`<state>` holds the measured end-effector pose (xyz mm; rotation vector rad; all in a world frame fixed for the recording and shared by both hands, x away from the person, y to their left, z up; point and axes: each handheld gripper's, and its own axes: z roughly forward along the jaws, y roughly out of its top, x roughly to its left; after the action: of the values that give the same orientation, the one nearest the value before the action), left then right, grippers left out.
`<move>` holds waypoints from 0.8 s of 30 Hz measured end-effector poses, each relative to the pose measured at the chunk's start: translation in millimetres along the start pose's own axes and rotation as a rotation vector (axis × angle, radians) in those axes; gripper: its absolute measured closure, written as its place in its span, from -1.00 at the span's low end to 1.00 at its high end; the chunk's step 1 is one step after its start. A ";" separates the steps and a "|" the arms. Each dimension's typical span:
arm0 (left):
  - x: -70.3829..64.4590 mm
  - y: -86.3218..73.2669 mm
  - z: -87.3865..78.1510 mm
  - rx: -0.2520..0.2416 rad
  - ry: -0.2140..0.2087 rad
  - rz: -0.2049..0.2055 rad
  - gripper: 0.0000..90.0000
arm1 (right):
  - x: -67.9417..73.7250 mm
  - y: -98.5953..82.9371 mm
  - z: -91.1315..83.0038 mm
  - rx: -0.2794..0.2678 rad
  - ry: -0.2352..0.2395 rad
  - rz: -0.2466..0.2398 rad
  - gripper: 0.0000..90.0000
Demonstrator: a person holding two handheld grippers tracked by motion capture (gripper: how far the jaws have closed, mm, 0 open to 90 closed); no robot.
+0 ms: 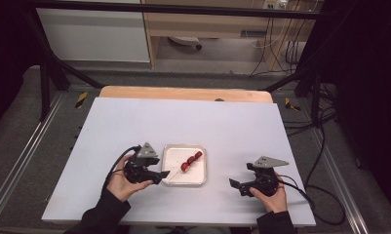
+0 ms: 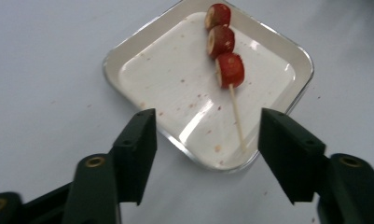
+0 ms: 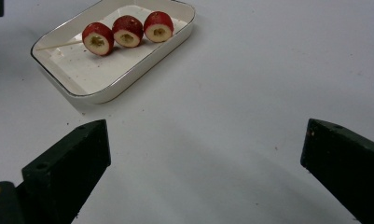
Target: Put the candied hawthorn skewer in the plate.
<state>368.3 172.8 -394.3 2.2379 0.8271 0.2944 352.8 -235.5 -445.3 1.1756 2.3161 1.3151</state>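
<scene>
Right, nearest the person, both hands sit low at the table's [image 1: 134, 122] front edge. The right gripper [image 1: 237, 184] waits well apart from the tray [image 1: 169, 179], jaws spread wide and empty over bare tabletop; it looks parked, keeping clear while the other side works. Now the left gripper [image 1: 160, 176], just at the tray's near corner, jaws also apart with nothing between them, and they straddle the bare tip of the stick [image 2: 237, 122] from above. That placement makes sense: the free end points toward this hand, so it is the natural handle. Further in, the skewer lies flat on the tray bed, stick resting near the rim, and its three red fruit pieces [image 2: 225, 43] run diagonally toward the far corner. My read: a pinch on the stick comes next.
</scene>
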 end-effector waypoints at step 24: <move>42.8 -98.9 -23.9 -0.098 0.077 -0.087 -0.91 | -0.8 -5.4 3.8 0.052 -0.002 -0.005 -0.99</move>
<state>343.9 266.2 -447.8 2.1044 0.9280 0.3732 352.5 -235.2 -452.0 1.1859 2.3634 1.2585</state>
